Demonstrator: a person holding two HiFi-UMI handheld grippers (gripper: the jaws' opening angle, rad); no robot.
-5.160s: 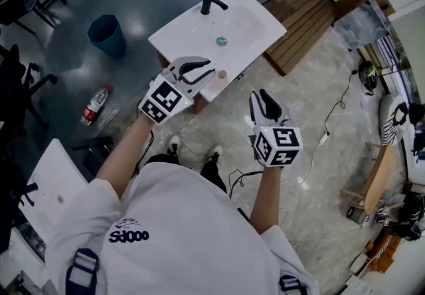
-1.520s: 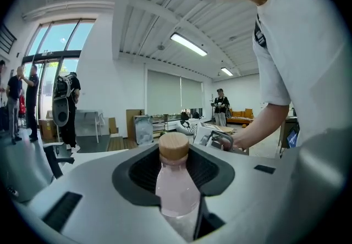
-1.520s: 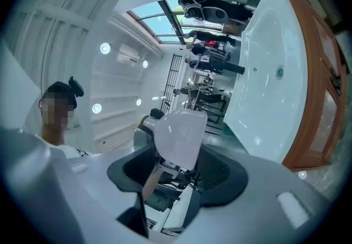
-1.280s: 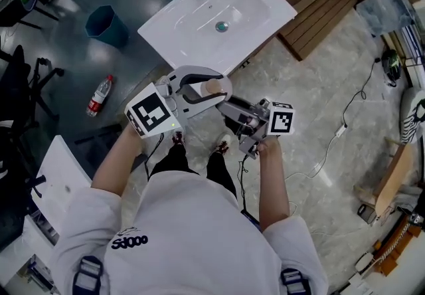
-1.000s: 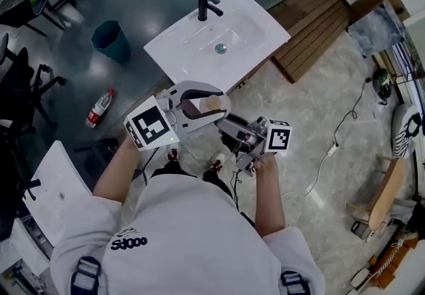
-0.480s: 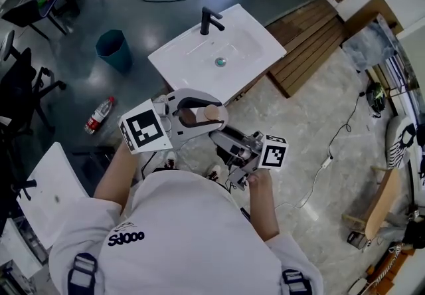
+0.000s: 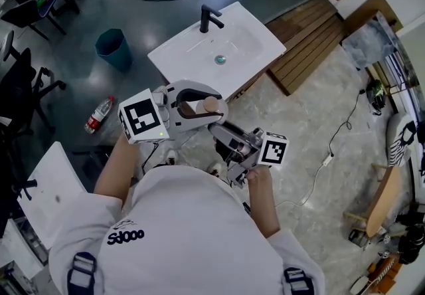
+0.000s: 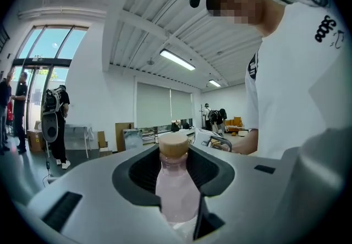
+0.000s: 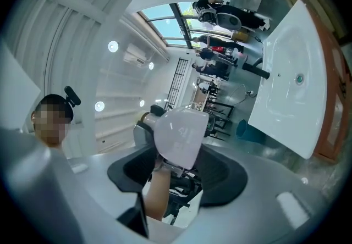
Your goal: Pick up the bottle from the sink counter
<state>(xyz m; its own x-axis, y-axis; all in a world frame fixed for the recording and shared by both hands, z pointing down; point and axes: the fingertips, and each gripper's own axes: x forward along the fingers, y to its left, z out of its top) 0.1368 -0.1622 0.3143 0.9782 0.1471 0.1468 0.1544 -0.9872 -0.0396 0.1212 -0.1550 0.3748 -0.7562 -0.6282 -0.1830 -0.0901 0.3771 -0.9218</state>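
A pale pink bottle (image 7: 196, 107) with a tan cap (image 7: 211, 105) is off the white sink counter (image 7: 174, 60) and in my left gripper (image 7: 222, 107), which is shut on its body. In the left gripper view the bottle (image 8: 177, 188) stands between the pads, cap (image 8: 174, 145) at the far end. My right gripper (image 7: 218, 131) sits just below and right of the left one, pointing at it. In the right gripper view the bottle (image 9: 179, 130) looms just past my right gripper (image 9: 179, 155); its jaws stand apart and do not press it.
The sink has a black faucet (image 7: 209, 18) and a drain (image 7: 220, 59). A blue bin (image 7: 111, 44) and a plastic bottle (image 7: 97, 113) are on the dark floor at left. Wooden slats (image 7: 309, 31) lie right of the sink. People stand far off (image 8: 55, 122).
About five seconds ago the bottle stood on the counter's front edge beside the left jaws. It now hangs in the left gripper, and the right gripper has come in beneath it. Over the last second both barely moved.
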